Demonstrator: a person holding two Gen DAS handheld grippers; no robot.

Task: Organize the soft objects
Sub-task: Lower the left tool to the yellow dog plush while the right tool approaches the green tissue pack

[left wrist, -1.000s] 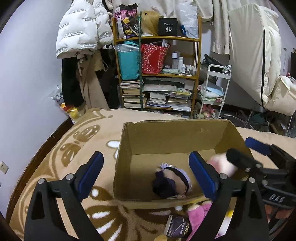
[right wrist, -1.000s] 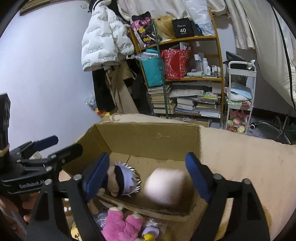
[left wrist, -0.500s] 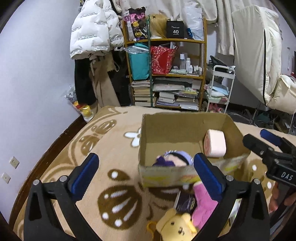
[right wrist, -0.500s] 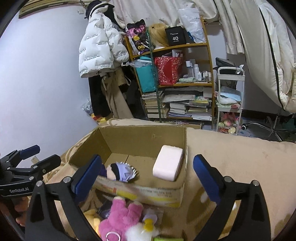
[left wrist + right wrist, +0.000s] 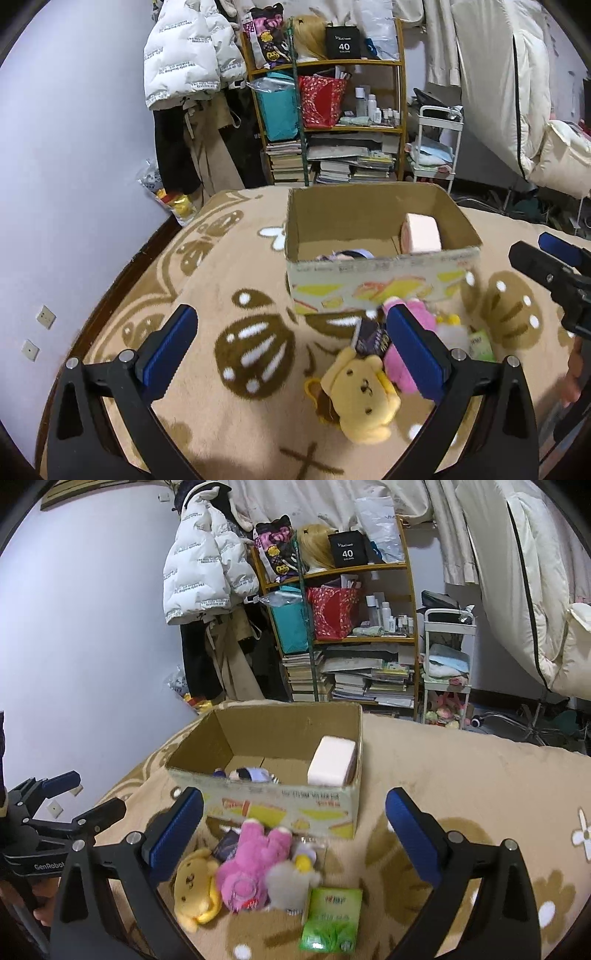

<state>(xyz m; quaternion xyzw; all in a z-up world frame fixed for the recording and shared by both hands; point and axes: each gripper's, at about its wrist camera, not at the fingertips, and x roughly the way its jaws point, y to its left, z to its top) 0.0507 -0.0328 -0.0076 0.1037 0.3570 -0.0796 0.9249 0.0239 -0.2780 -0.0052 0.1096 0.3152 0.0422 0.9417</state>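
Left wrist view first: we see our left gripper (image 5: 290,345) with its jaws spread wide and nothing between the blue pads, only the tan patterned blanket (image 5: 207,266) below. The cardboard box (image 5: 380,280) sits ahead of the jaws, a little to the right, and holds a pale pink cushion block (image 5: 423,236) leaning at its right end and a dark-haired doll (image 5: 347,254) low against the near wall. Just outside the box's near wall lies a loose heap: a yellow bear plush (image 5: 360,398) near the inner side of the right finger, a pink plush (image 5: 406,354) partly hidden behind that finger, a dark packet (image 5: 371,338) and a green packet (image 5: 480,343). Our right gripper (image 5: 554,266) pokes in at the right edge. Right wrist view next: the right gripper (image 5: 295,827) likewise stands wide and empty. The same heap lies between and just below its fingers, with the yellow bear plush (image 5: 195,886) beside the left finger, the pink plush (image 5: 251,860) in the middle, a small white-and-yellow plush (image 5: 295,875) to its right and the green packet (image 5: 332,919) nearest us. The box (image 5: 280,805) stands just beyond them with the cushion block (image 5: 332,760) and doll (image 5: 247,773) inside. The left gripper (image 5: 74,801) shows at the left edge, also apart.
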